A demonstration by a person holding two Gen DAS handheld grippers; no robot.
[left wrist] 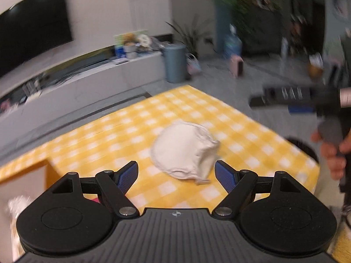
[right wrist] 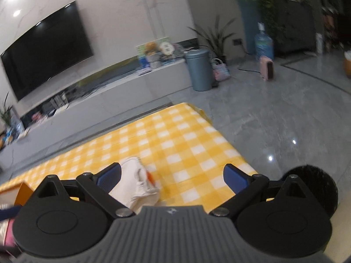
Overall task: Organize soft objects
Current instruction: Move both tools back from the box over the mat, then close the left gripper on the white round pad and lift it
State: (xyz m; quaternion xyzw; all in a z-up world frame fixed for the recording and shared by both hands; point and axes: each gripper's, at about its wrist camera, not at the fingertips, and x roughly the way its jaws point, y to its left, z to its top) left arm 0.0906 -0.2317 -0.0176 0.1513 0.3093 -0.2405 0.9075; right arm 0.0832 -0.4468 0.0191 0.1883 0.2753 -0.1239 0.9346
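A white soft cloth item (left wrist: 185,150) lies bunched on the yellow checked tablecloth (left wrist: 122,135). My left gripper (left wrist: 176,176) is open just above and in front of it, its blue pads on either side of the near edge without touching. In the right wrist view the same white item (right wrist: 136,182) lies near the left blue pad, with a small orange mark on it. My right gripper (right wrist: 173,180) is open and empty above the table's right part. The right gripper also shows in the left wrist view (left wrist: 291,98), held in a hand.
An open orange-walled box (left wrist: 28,175) sits at the table's left corner, with pink and pale items inside (right wrist: 6,230). The table's right edge (right wrist: 237,151) drops to a grey tile floor. A TV unit (right wrist: 105,96), a grey bin (right wrist: 199,70) and plants stand beyond.
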